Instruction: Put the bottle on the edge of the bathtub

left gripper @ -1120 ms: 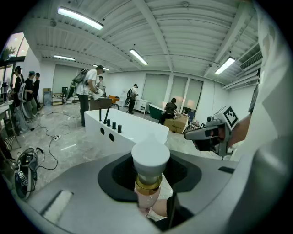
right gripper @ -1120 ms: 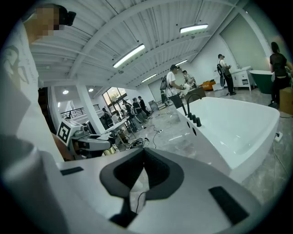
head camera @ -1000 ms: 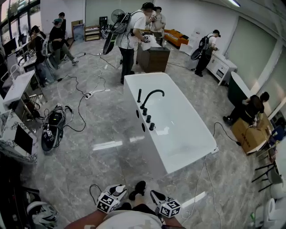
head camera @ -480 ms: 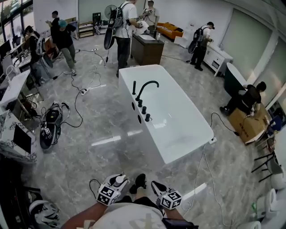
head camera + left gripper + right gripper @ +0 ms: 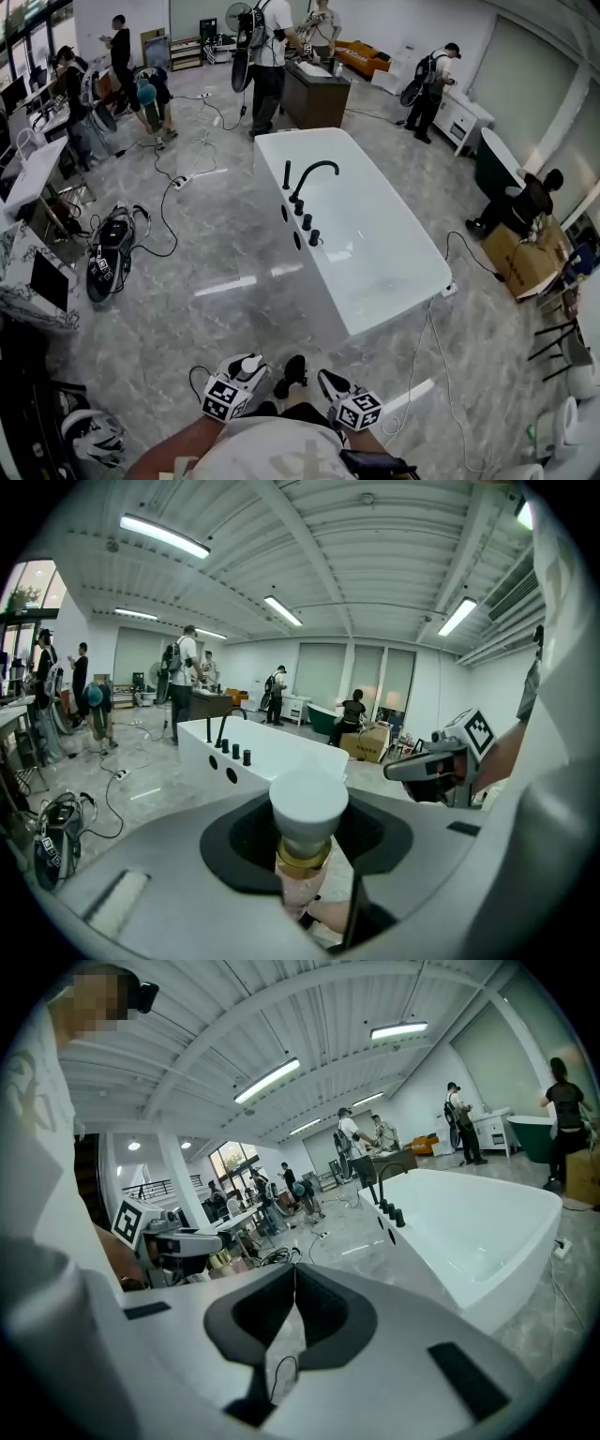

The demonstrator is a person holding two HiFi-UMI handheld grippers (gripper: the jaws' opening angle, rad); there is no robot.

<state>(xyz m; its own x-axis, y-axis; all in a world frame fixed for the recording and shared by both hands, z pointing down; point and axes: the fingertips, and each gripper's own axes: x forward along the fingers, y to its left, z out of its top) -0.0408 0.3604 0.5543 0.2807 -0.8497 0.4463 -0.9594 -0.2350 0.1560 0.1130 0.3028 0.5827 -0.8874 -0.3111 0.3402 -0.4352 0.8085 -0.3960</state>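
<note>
The left gripper (image 5: pixel 306 860) has its fingers clamped partway on a pale pink bottle with a gold collar and round white cap (image 5: pixel 307 803), upright at the near edge of the scene. The white rectangular bathtub (image 5: pixel 389 246) stands well apart, farther out. The right gripper (image 5: pixel 292 1277), just right of the left one, has its fingers meeting at the tips with nothing between them.

Head view looks steeply down; both gripper views face the farther bathtub (image 5: pixel 375 246).
</note>
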